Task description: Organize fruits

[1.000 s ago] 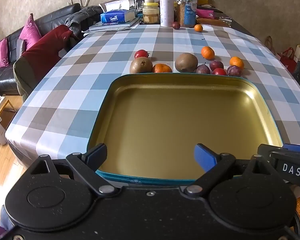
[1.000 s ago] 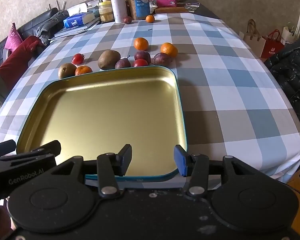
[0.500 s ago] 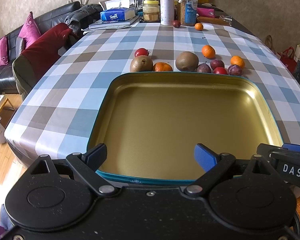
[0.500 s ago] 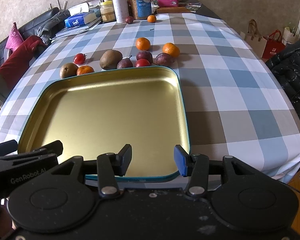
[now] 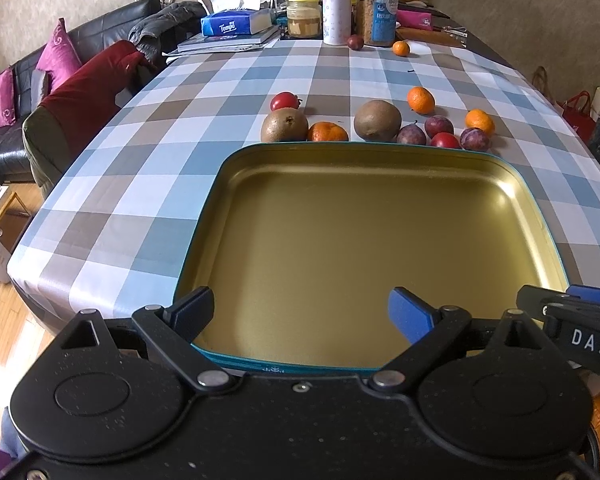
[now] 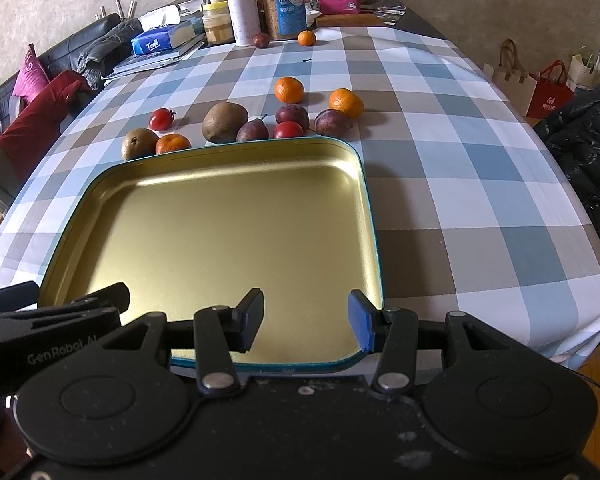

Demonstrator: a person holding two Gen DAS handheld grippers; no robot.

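Checked cloth covers the long surface (image 5: pixel 148 184) in front of you, with a gold tray (image 5: pixel 540 216) near its edge. Your left gripper (image 5: pixel 302 312) hovers over the tray's near rim, jaws spread wide and holding nothing. Your right gripper (image 6: pixel 305 318) hangs beside it, jaws parted less widely, also holding nothing. Beyond the tray's far rim lie the fruits: two kiwis (image 5: pixel 377 120), tangerines (image 5: pixel 421 100), plums (image 5: pixel 438 125) and tomatoes (image 5: pixel 284 101).

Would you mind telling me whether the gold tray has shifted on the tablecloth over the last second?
No. The gold tray keeps its far rim just short of the brown fruit, and its corner sits on the same check of the tablecloth.
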